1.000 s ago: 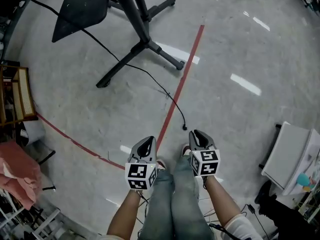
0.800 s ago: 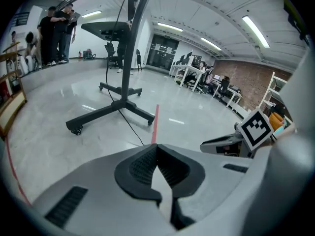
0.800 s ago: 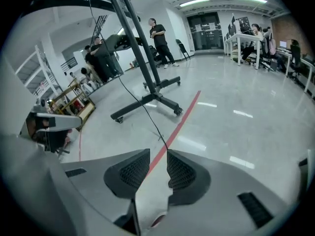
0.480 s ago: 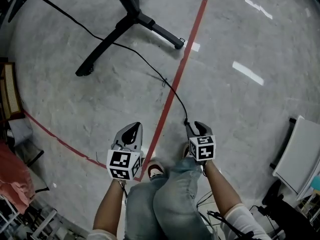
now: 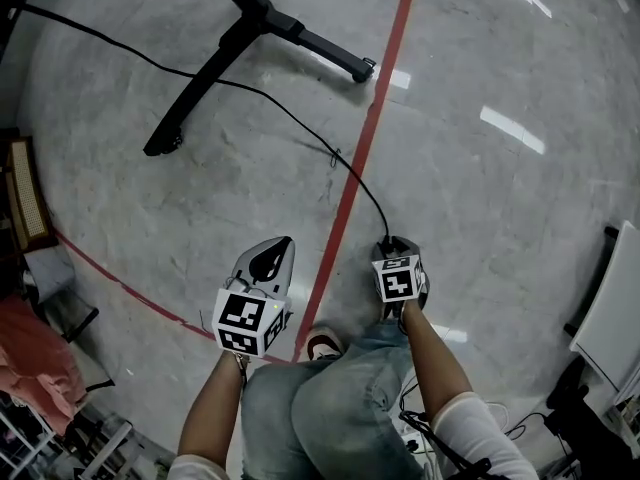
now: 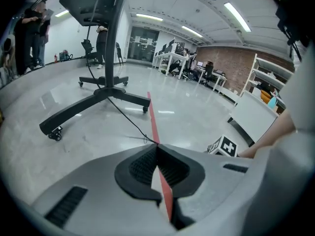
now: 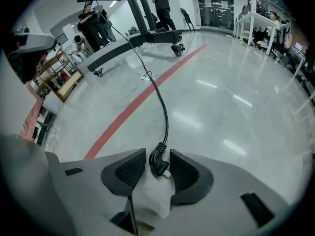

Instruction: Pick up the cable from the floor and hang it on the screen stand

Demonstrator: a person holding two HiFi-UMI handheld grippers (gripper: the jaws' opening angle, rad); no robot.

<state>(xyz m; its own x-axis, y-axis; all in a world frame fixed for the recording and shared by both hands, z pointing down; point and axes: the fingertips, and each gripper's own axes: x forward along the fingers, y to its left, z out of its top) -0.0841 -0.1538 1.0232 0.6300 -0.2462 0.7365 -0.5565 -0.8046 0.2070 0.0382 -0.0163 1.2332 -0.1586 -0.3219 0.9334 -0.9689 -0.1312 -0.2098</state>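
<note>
Plug (image 7: 157,162) end of a black cable (image 5: 375,200) lies on the grey floor (image 5: 500,228) between the jaws of the right gripper (image 5: 397,244), which points steeply down at it. The jaws stand partly apart and have just been opening, with the plug in the gap between their ribbed pads; the pads do not appear to press on it. From there the cable runs away across the floor, crosses a red line (image 5: 350,183) and passes under the wheeled base of the black stand (image 5: 200,88), well apart from the person. The left gripper (image 5: 280,248) hangs beside the right on the other side of the red line, its jaws shut together on nothing, angled towards the floor. The person's knees (image 5: 340,408) in jeans and one shoe (image 5: 322,345) show below both grippers.
</note>
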